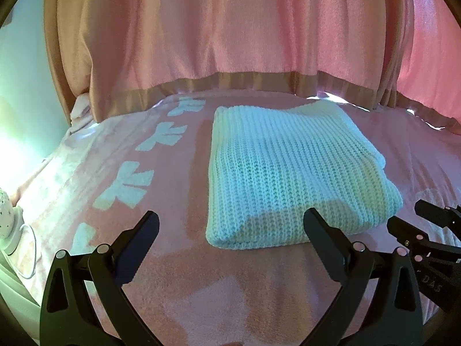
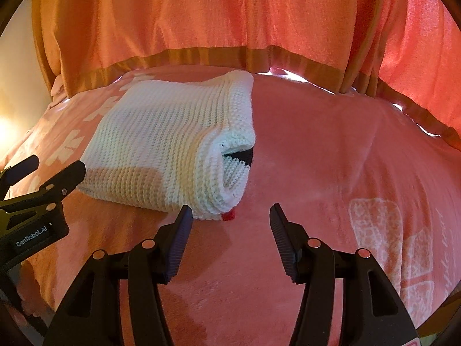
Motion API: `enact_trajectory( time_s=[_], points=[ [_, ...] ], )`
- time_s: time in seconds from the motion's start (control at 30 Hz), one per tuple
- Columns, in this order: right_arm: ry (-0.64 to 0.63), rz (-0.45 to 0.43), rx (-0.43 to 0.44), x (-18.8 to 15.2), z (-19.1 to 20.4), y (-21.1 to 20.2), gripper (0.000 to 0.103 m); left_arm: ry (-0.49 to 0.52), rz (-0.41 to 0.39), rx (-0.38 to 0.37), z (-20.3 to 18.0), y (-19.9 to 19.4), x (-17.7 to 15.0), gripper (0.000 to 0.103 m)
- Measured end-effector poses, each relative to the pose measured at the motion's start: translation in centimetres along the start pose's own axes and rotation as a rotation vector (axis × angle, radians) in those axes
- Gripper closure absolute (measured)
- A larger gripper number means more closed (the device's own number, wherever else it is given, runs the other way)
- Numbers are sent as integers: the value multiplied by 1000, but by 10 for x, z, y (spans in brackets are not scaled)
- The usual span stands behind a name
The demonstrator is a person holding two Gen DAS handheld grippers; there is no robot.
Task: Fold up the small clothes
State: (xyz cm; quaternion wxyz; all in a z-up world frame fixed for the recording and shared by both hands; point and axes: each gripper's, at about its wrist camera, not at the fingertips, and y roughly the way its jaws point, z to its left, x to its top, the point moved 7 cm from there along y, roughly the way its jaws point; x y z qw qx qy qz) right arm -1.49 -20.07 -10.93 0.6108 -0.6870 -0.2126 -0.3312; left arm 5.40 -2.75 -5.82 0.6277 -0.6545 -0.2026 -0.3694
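Here the white knitted garment (image 1: 291, 173) lies folded into a thick rectangular bundle on the pink blanket (image 1: 178, 282), and everything else can be placed against it. Left of the garment, a column of pale bow-like shapes (image 1: 124, 187) is printed on the blanket, and further left, at the blanket's edge, sits a small white object with a thin cord (image 1: 8, 219); what it is cannot be told. Behind the garment hangs a pink curtain (image 1: 230, 23) with a tan band along its hem.

The left gripper (image 1: 230, 225) hovers just in front of the garment's near edge, its 2 fingers spread wide with nothing between them; its right-hand finger overlaps the garment's near right corner in the left wrist view, though contact cannot be judged.

The right gripper (image 2: 230, 216) sits off the garment's near right corner, jaws apart and holding nothing. In its view the garment (image 2: 161, 144) shows stacked layers at its right end, with a dark gap (image 2: 242, 155) between them and a small red bit (image 2: 229, 216) poking out at the near corner, right between the fingertips. Right of the garment, the blanket carries a pale patterned print (image 2: 391, 245).
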Motion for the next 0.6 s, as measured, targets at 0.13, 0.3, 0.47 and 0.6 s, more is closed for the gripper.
enact_trajectory(
  time_s=[0.13, 0.3, 0.47, 0.6],
  points=[
    [-1, 0, 0, 0, 1, 0, 48, -3, 15, 7, 3, 5, -4, 5],
    [-6, 2, 4, 0, 2, 1, 47, 28, 7, 8, -1, 4, -8, 5],
    [-12, 0, 6, 0, 4, 1, 44, 1, 16, 24, 2, 5, -8, 5],
    [-10, 1, 7, 0, 3, 1, 44, 3, 11, 23, 2, 4, -7, 5]
  ],
)
